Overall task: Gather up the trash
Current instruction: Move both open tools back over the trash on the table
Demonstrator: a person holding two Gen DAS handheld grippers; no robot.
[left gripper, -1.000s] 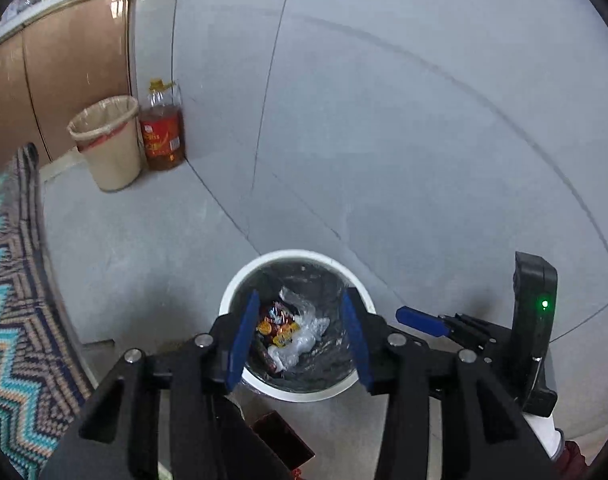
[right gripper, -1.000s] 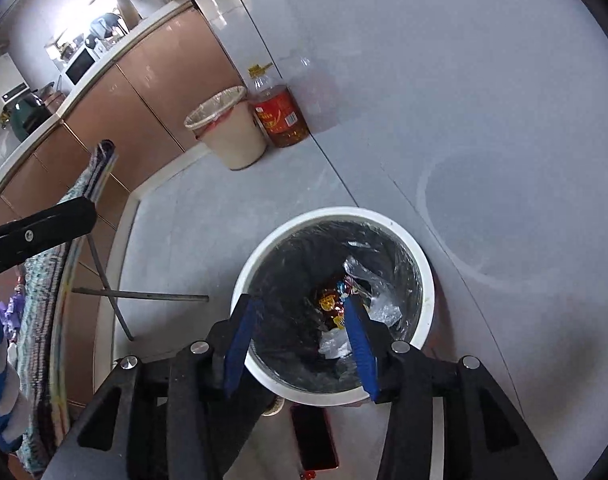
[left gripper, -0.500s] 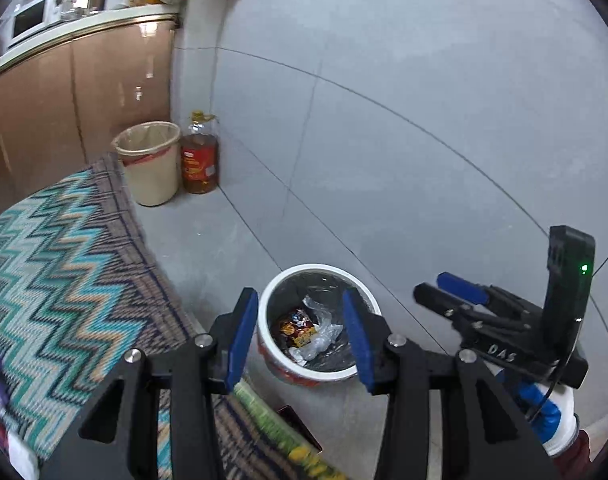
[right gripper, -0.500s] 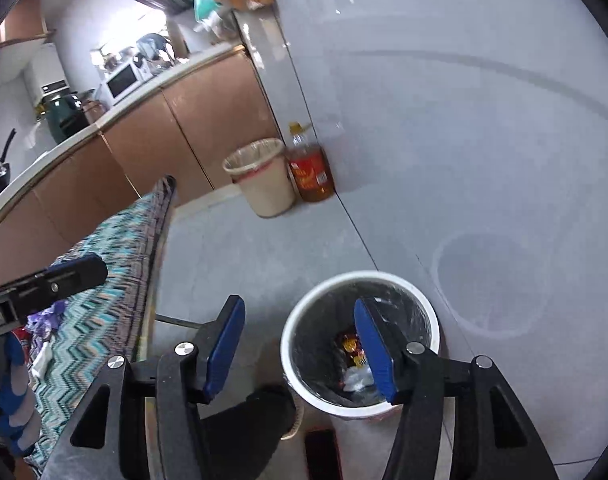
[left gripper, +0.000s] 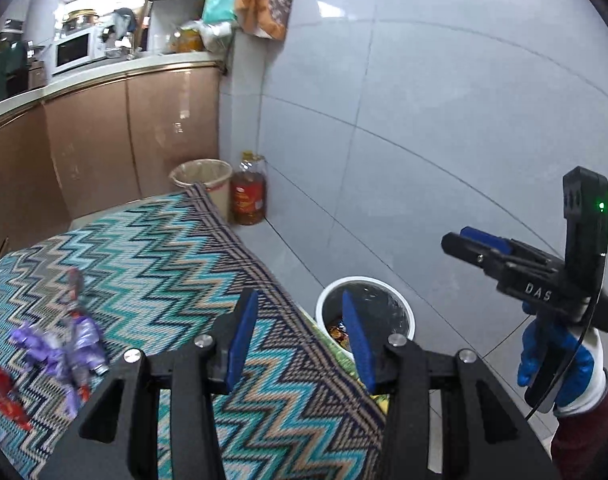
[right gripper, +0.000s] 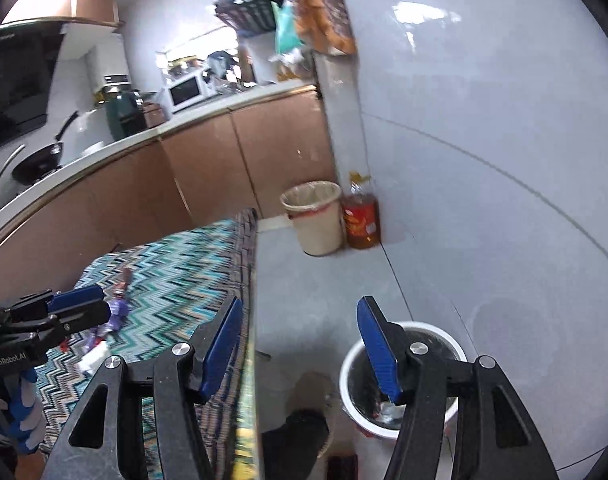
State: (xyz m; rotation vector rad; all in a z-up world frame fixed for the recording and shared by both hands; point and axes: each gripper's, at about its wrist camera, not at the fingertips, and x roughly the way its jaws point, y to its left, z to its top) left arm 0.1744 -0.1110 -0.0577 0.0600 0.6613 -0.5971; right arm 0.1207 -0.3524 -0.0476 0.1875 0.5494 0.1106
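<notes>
Two wrappers lie at the far left of the cloth (left gripper: 151, 264): a red wrapper (left gripper: 1, 396) nearest the edge and a crumpled purple wrapper (left gripper: 59, 354) just beside it, touching or nearly so. My left gripper (left gripper: 299, 344) hangs over the cloth's right border, its jaws apart and holding nothing. To the right, down on the floor, stands the white bin (left gripper: 366, 312) with a dark liner and some bright wrappers in the bottom. My right gripper (right gripper: 299, 352) is also spread wide and empty, above the gap between cloth and bin; in the left view it shows at the far right, in a blue glove.

As I judge it, the step in hand is the reach for the next piece, and the left side is the closer one. I would swing left and come down on the purple wrapper from above, jaws straddling its bulk, not its thin tail. Risk: pinching the cloth along with the foil, so I would close just above the weave. Crinkled film may slip, so a firm squeeze is wanted.
</notes>
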